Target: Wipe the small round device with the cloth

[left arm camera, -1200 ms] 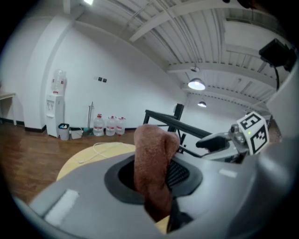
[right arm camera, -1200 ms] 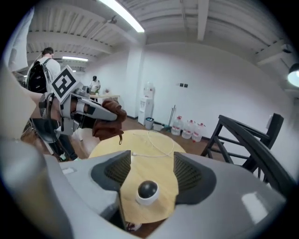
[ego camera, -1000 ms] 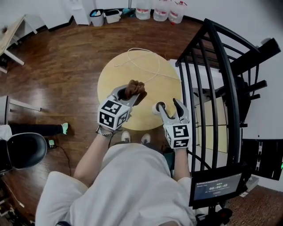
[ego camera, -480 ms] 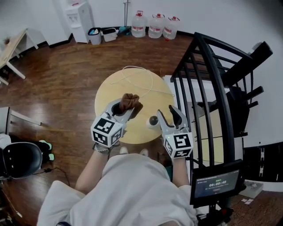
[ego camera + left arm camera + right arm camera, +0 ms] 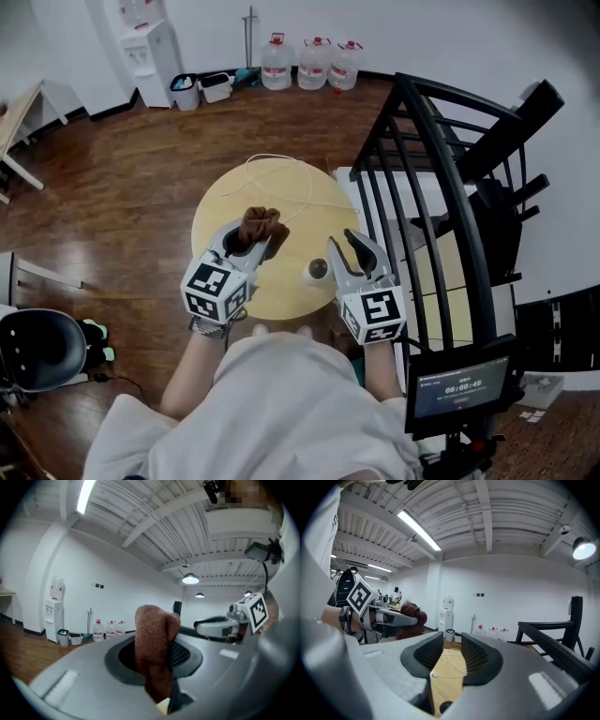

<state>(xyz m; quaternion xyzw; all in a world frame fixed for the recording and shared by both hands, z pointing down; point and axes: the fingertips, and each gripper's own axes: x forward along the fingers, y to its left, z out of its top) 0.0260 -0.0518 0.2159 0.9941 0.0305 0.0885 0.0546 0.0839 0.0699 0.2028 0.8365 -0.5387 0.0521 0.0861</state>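
Note:
The small round device, white with a dark middle, sits on the round wooden table near its front right edge. In the right gripper view it shows as a dark spot low between the jaws. My right gripper hangs above and just right of it. Its jaws have just been closing; a narrow gap stays between them with nothing in it. My left gripper is held up over the table's front left, shut on a bunched brown cloth that sticks up between its jaws.
A thin white cable loops across the far half of the table. A black metal railing stands close on the right. Water bottles and a dispenser line the far wall. A black office chair stands at the left.
Both grippers have risen from the table. The right jaws have drawn closer together and left the device lying on the table. The cloth stays in the left gripper.

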